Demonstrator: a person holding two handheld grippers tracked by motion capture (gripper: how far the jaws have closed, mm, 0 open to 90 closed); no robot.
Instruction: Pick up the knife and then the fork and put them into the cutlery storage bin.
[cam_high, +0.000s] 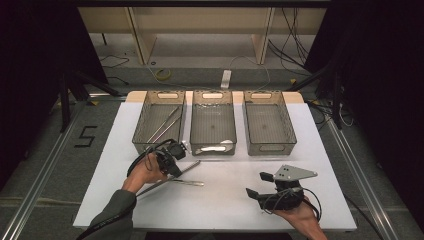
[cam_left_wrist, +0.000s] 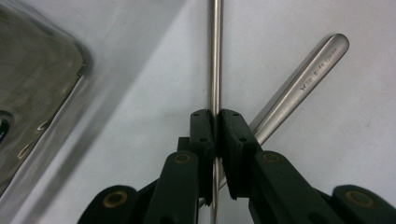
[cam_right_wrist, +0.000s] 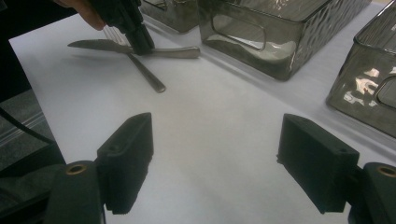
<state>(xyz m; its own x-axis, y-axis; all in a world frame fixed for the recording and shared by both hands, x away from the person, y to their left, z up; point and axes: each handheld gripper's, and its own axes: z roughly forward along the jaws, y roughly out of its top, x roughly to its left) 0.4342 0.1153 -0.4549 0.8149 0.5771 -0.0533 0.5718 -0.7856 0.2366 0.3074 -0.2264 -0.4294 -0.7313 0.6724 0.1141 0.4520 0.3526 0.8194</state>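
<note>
1. High view: three smoky translucent plastic bins stand in a row at the far side of the white surface (cam_high: 225, 200). The left bin (cam_high: 159, 121) holds a few thin metal rods, the middle bin (cam_high: 213, 122) has something pale at its near end, and the right bin (cam_high: 268, 122) looks empty. The left gripper (cam_high: 172, 162) is down on a crossed pair of steel utensils just in front of the left bin. The right gripper (cam_high: 256, 184) rests well apart, near the front right edge.

2. Left gripper view: the jaws are pinched narrow on a thin round steel rod (cam_left_wrist: 215, 56), held about midway between the pads and running straight ahead. A flat brushed-steel utensil handle (cam_left_wrist: 299, 84) crosses beneath at an angle, seemingly outside the pads. The corner of a bin (cam_left_wrist: 37, 93) shows at the left. To lift well, I would raise the rod straight up and level so it does not drag the crossed handle, and keep the squeeze firm, since a smooth round rod could roll or pivot.

3. Right gripper view: its jaws stand wide apart, holding nothing, over bare surface. Farther off, a steel knife (cam_right_wrist: 100, 45) and a slim steel handle (cam_right_wrist: 149, 77) cross under the left gripper. This gripper could steady the remaining piece if it shifts.
</note>
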